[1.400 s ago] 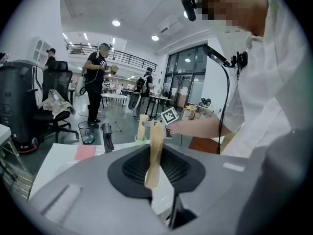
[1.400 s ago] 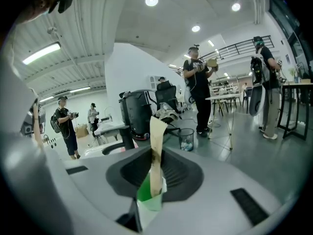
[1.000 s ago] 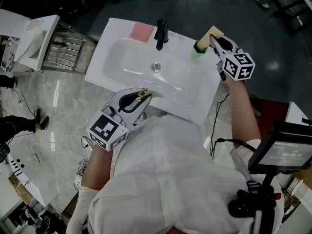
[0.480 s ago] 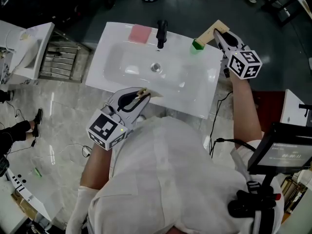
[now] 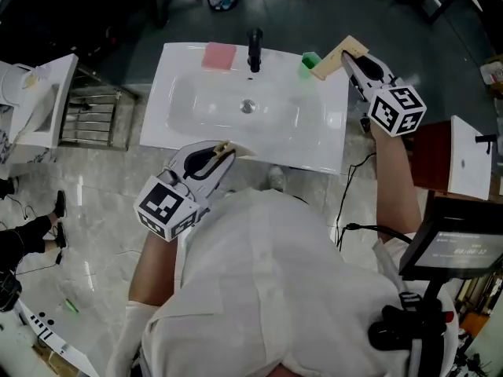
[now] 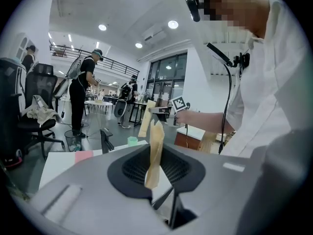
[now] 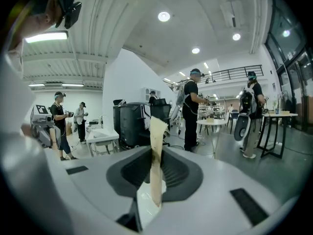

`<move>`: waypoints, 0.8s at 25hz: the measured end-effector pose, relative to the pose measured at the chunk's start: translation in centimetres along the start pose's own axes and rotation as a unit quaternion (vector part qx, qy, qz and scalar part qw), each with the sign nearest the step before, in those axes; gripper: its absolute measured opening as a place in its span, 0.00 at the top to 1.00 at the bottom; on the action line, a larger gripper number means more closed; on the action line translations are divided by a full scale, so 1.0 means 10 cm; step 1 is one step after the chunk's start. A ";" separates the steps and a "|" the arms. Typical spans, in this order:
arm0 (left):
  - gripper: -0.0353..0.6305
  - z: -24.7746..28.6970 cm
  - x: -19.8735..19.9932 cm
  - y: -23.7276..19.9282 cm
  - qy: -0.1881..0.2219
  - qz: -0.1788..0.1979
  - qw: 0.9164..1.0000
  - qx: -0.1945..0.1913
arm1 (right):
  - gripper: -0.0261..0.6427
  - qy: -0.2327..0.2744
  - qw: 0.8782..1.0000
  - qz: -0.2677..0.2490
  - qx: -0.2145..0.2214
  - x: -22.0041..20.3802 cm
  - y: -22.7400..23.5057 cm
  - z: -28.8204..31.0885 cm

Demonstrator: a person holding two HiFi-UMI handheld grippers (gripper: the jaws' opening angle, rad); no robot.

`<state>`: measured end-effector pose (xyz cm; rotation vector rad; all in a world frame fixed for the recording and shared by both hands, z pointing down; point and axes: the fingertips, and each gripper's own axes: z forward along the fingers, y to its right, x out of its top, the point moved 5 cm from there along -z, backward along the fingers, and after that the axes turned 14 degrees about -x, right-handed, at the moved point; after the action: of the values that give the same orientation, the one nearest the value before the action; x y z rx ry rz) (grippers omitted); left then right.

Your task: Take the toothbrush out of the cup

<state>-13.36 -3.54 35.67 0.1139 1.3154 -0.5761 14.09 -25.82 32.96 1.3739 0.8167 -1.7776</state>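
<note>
**Toothbrush removal from cup: lift-out stage, judged nearly done.**

Right tongs are clenched on a flat tan stick, taken to be the toothbrush, held crosswise at their tip. Its lower end sits by the rim of the green cup, which stands at the back right of the white sink, near the black tap. Whether that end is fully clear of the cup cannot be told. Left tongs are clenched on nothing, tan pads together, above the sink's front edge. Next move, by judgement: raise the stick straight until its end clears the rim without tipping the cup, then carry it aside. Writing: none legible, no brand visible. Each marker cube carries black-and-white squares. The screen at lower right shows figures too small to read.
</note>
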 end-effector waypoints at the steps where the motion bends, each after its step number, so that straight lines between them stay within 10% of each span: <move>1: 0.85 -0.03 0.00 0.01 0.000 0.002 1.000 -0.004 | 0.88 -0.004 1.000 -0.001 -0.001 -0.02 -0.06 -0.07; 20: 0.85 -0.57 -0.28 0.33 -0.021 0.028 0.996 -0.082 | 0.88 -0.058 0.998 -0.009 -0.006 -0.50 -1.52 -1.20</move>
<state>-17.22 2.44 35.94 0.0023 1.3093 -0.4191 8.11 -6.96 35.84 1.2463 0.7781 -1.8442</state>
